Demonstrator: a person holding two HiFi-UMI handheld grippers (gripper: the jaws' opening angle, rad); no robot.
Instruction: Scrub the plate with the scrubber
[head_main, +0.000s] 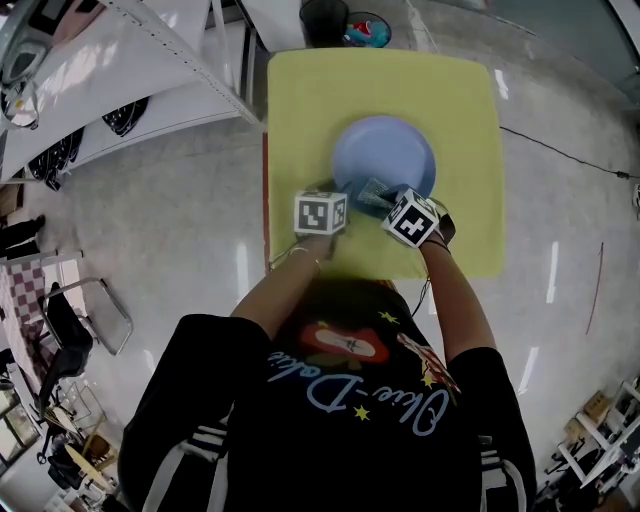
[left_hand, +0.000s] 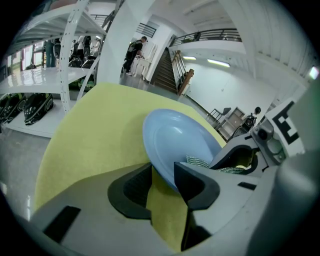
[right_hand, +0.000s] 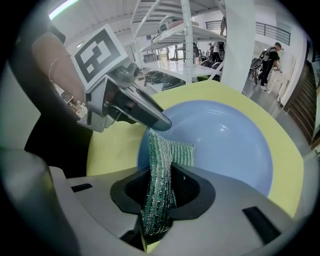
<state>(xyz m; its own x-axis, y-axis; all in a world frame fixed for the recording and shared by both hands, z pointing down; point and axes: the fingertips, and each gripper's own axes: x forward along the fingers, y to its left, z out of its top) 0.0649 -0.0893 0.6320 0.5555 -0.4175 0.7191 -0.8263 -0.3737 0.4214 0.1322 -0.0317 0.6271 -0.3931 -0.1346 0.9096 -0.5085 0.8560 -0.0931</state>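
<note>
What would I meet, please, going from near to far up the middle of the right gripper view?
Green mesh scrubber → round blue plate → yellow table cover → white metal shelving rack.

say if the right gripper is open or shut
Shut: the right gripper pinches the green scrubber between its jaws, over the plate.

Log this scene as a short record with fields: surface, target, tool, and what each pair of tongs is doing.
surface: yellow mat
target: blue plate, lying on the mat
tool: green scrubber, free end resting on the plate's near side
right: right tongs shut on the scrubber
left: left tongs open, the plate's near rim between them, not clamped
</note>
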